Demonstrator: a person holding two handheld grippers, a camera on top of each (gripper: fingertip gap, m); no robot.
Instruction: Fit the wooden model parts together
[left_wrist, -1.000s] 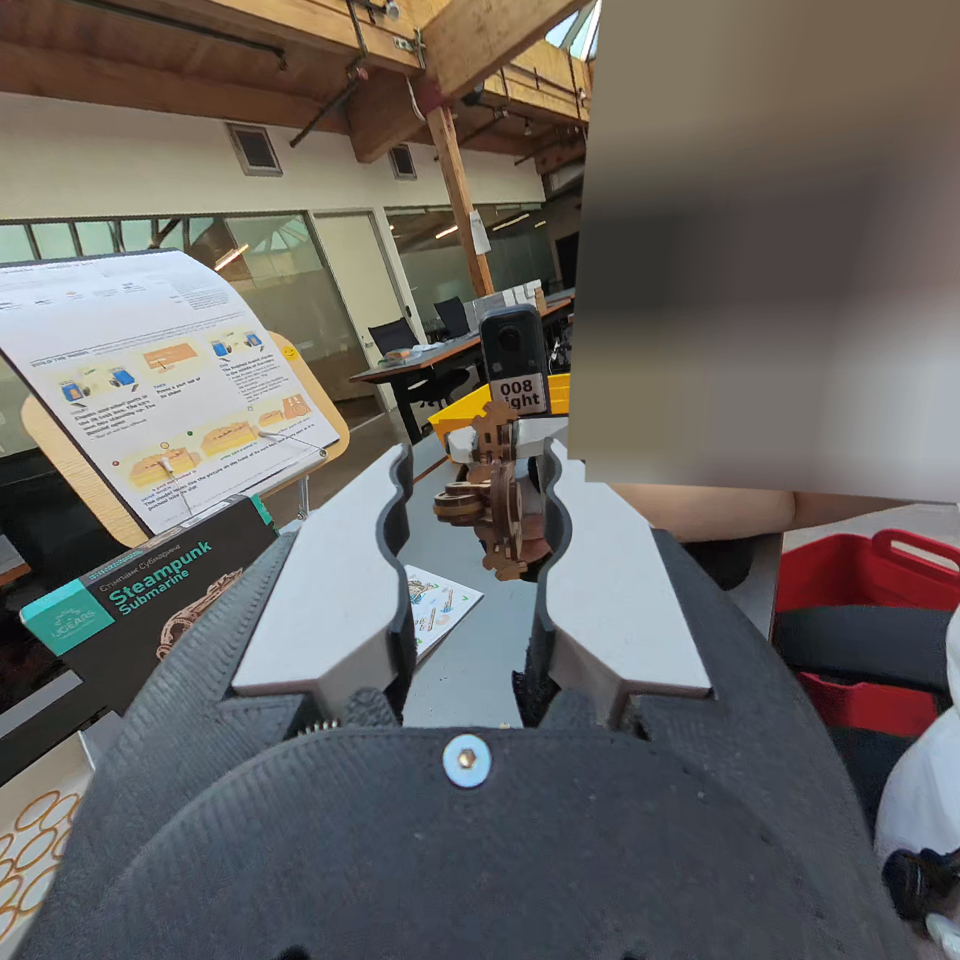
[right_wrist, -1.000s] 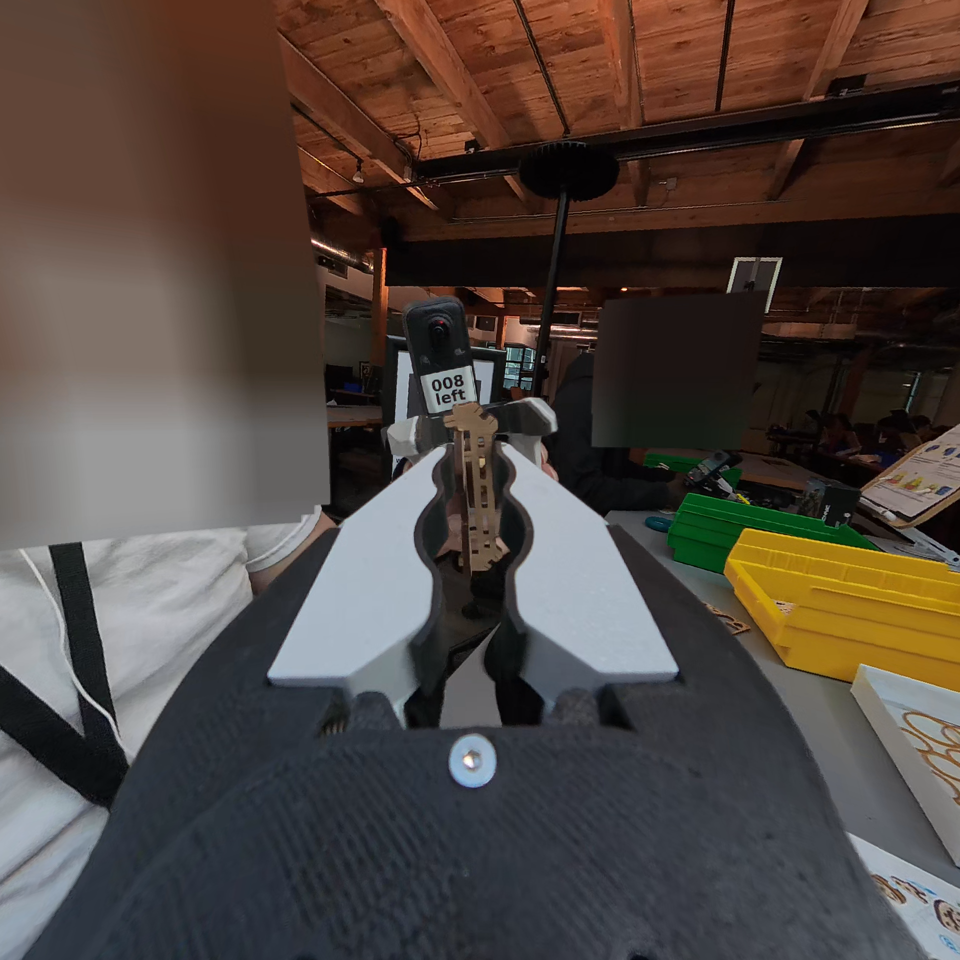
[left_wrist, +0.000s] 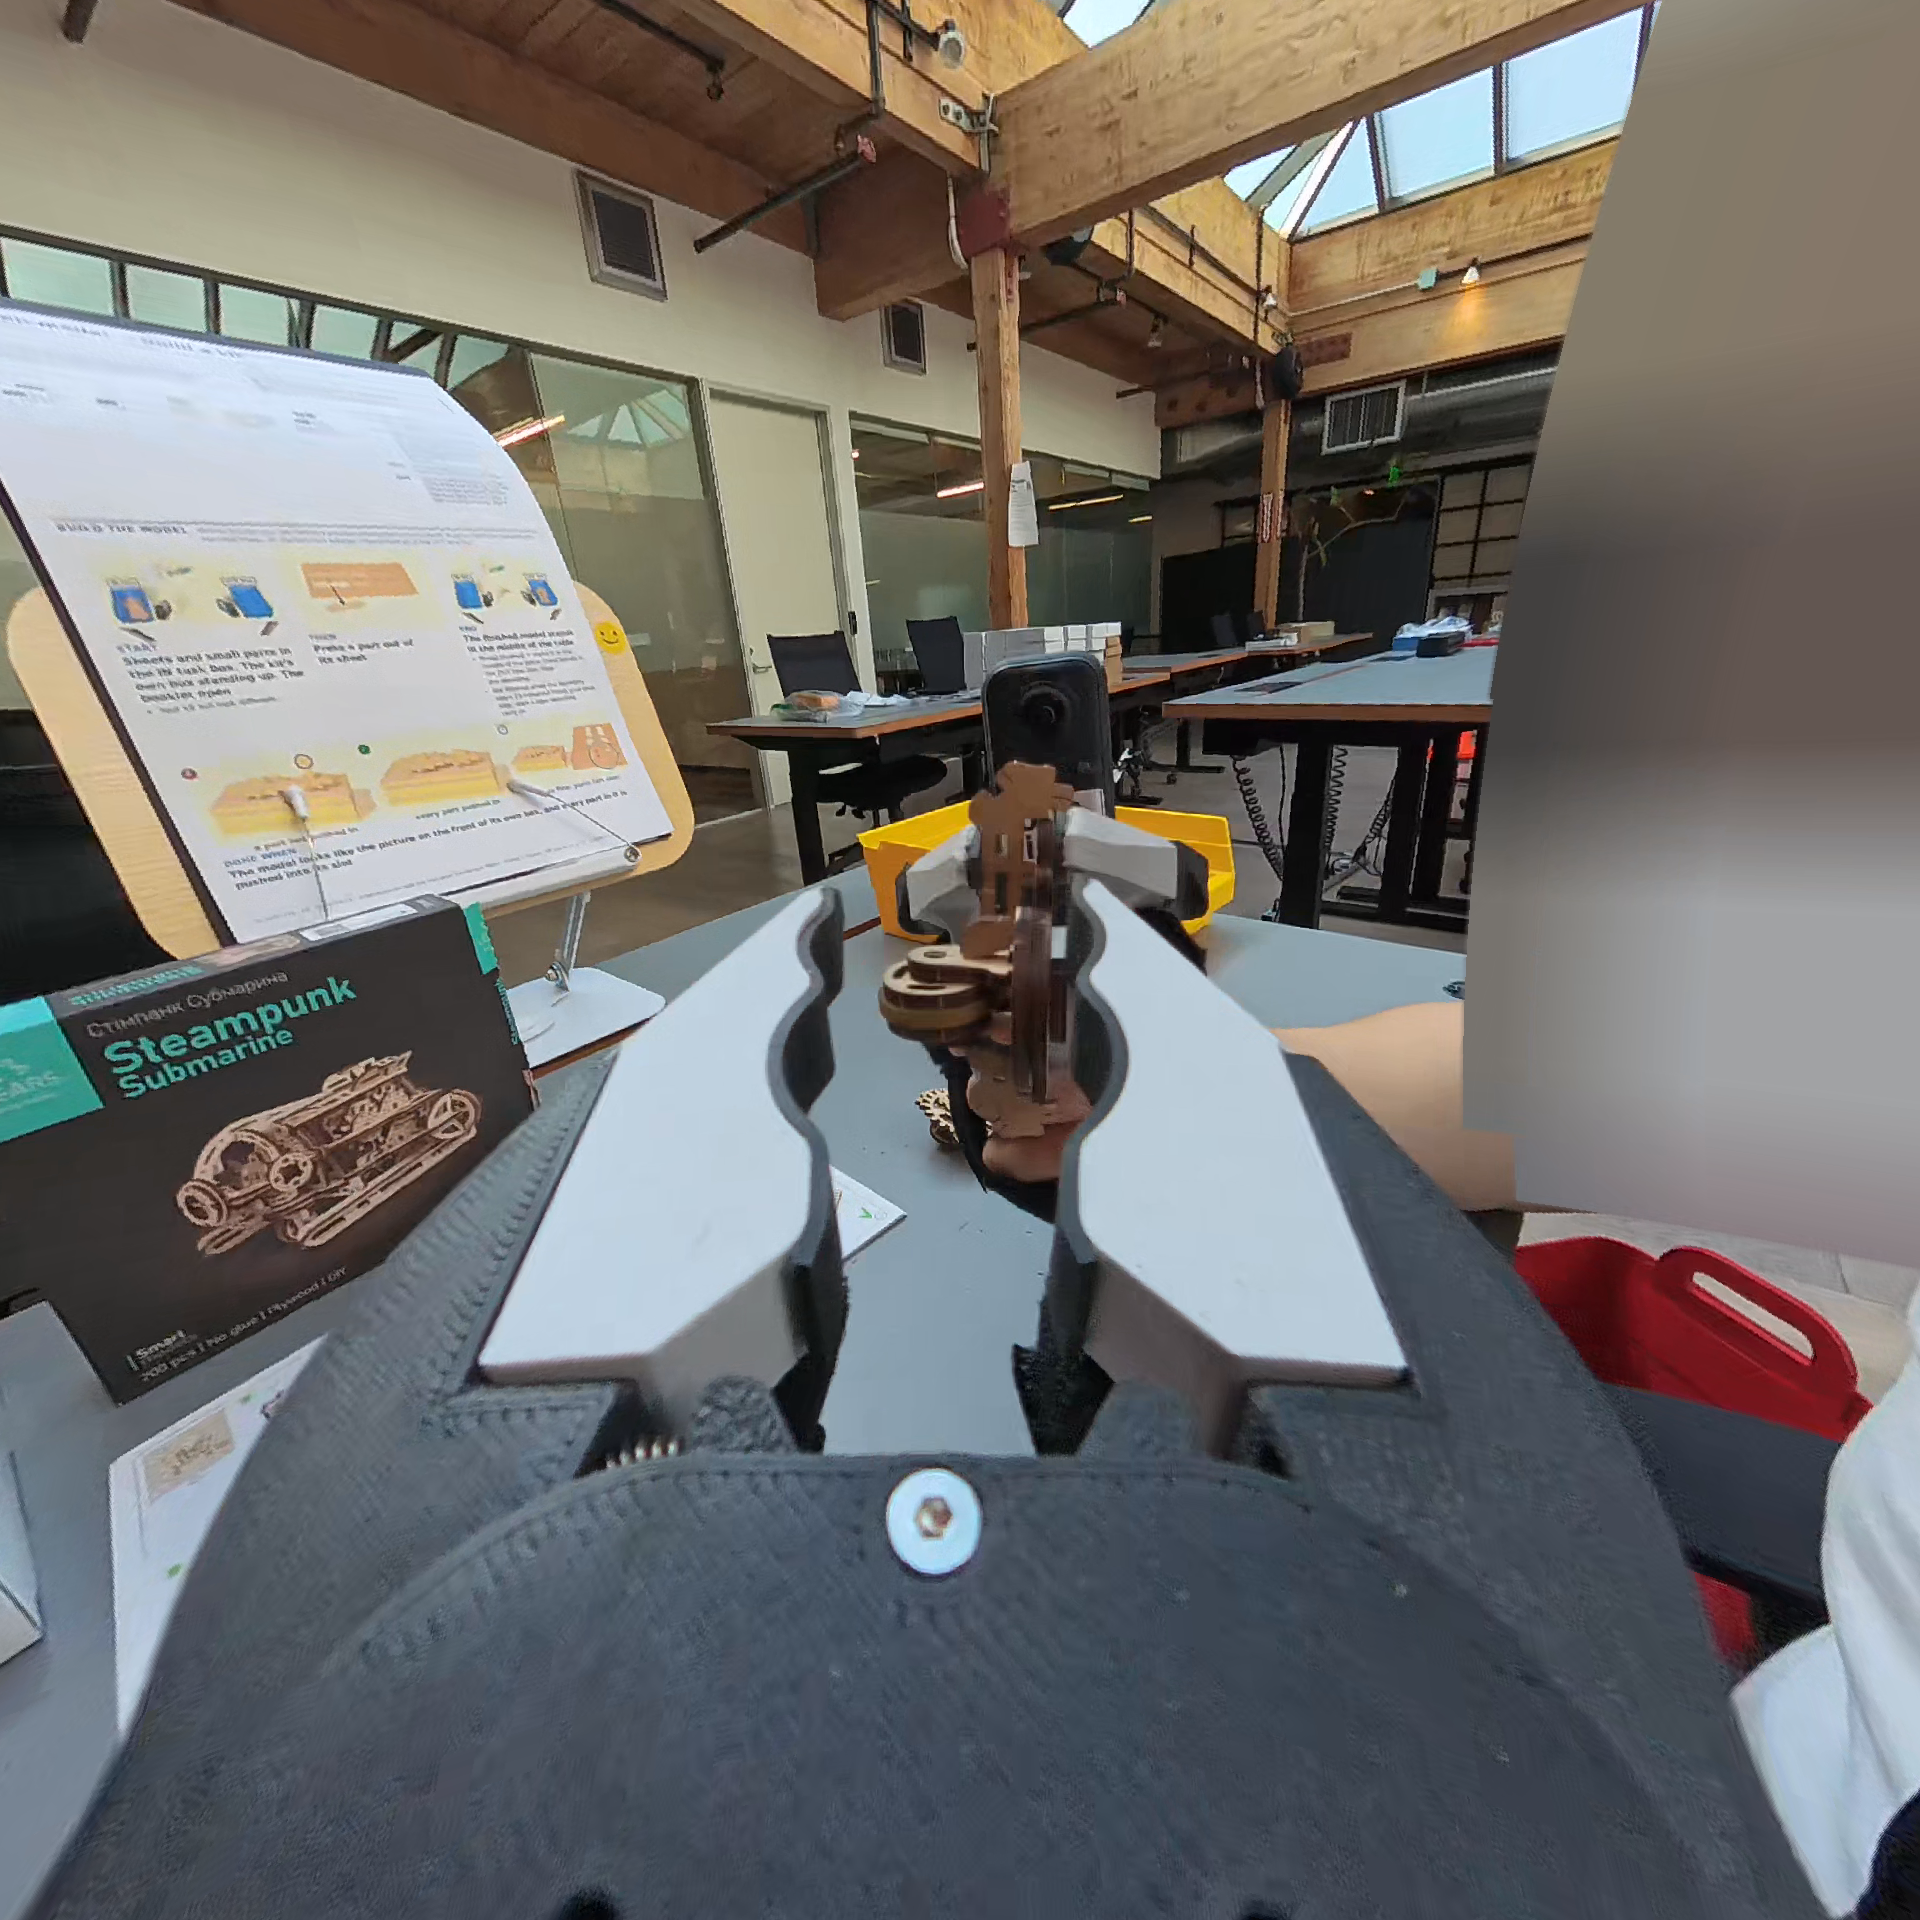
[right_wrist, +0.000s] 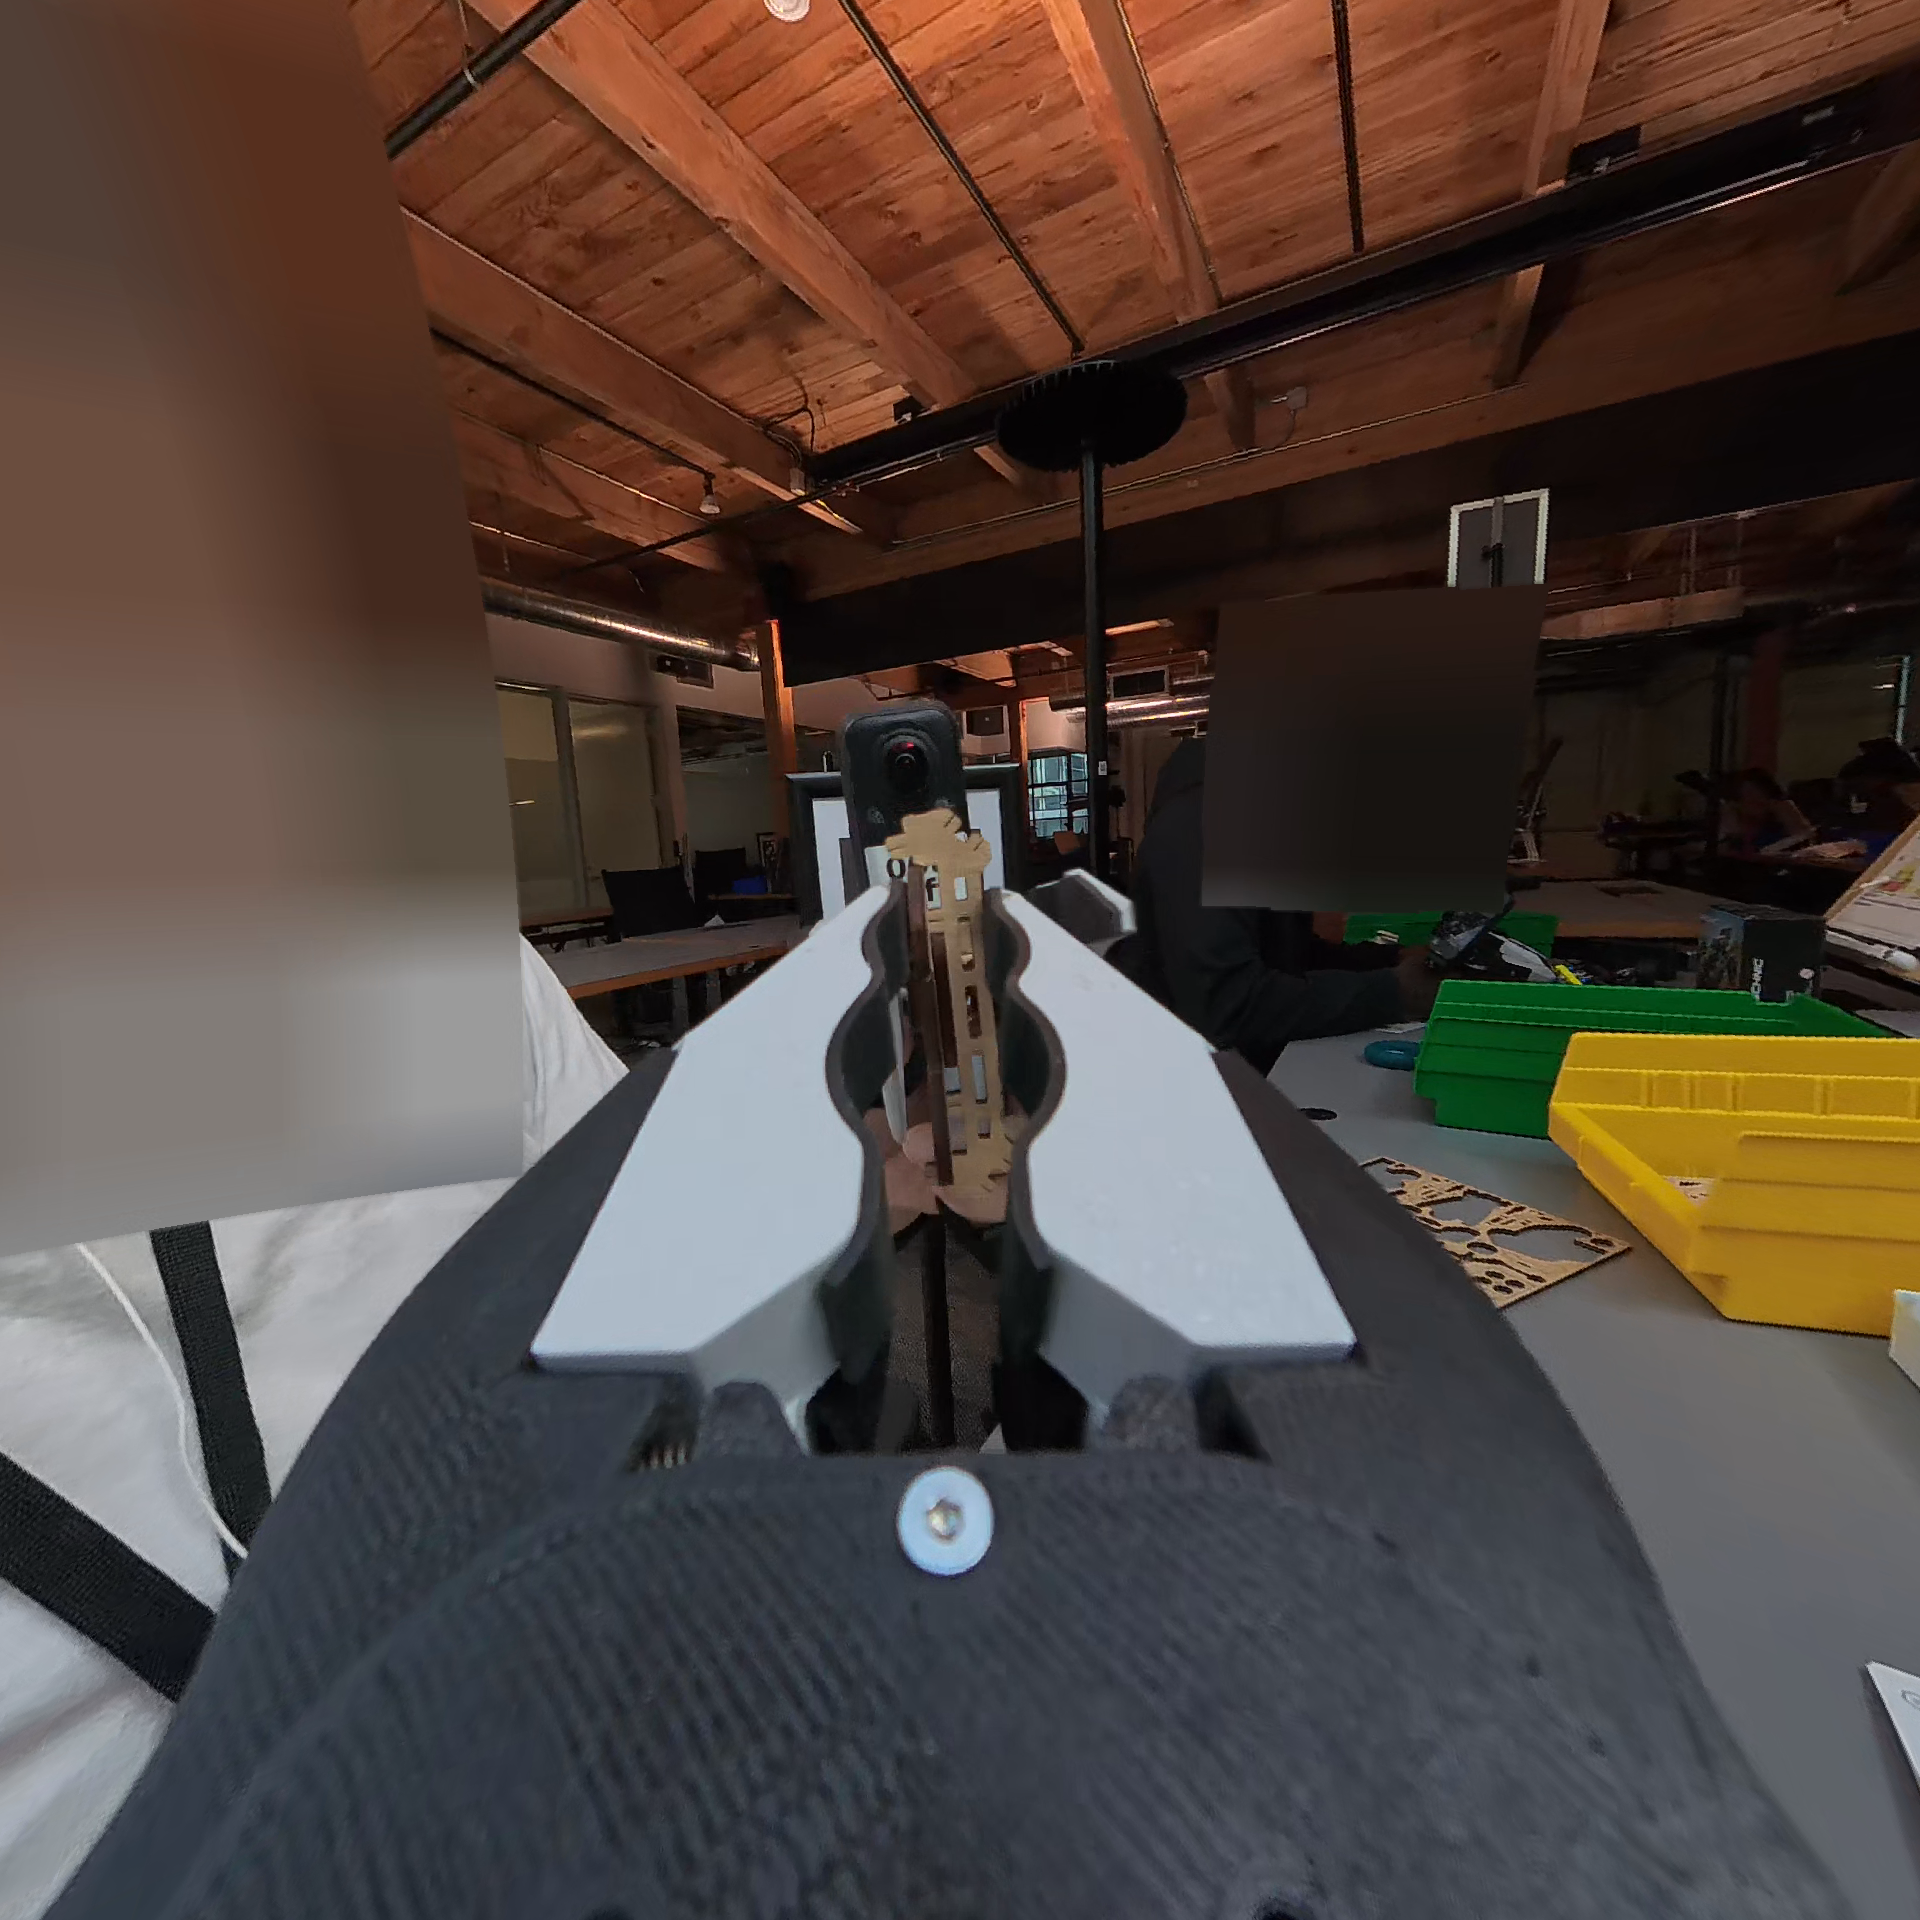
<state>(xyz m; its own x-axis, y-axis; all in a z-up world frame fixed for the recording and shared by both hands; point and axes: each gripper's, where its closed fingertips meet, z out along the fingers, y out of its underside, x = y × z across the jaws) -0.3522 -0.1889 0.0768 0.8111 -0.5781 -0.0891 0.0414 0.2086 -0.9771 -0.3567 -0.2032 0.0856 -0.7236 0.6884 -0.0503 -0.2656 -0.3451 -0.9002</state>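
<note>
Grey table (left_wrist: 717, 966): carries a black kit box (left_wrist: 249, 1122) and yellow bins (right_wrist: 1745, 1153); the work is held in the air above it.
Left gripper (left_wrist: 961, 935): jaws set wide, fingertips either side of the model, not seen pressing it.
Right gripper (right_wrist: 945, 914): jaws narrow, clamped on the slotted strip (right_wrist: 971, 1029).
Wooden model (left_wrist: 987, 987): between the two facing grippers, long axis upright.
Judgement: the strip must run parallel to the model's plates to seat; right gripper is nearer.

Grey fingers (left_wrist: 675, 1164), black textured housing, silver screw (right_wrist: 944, 1523)
</note>
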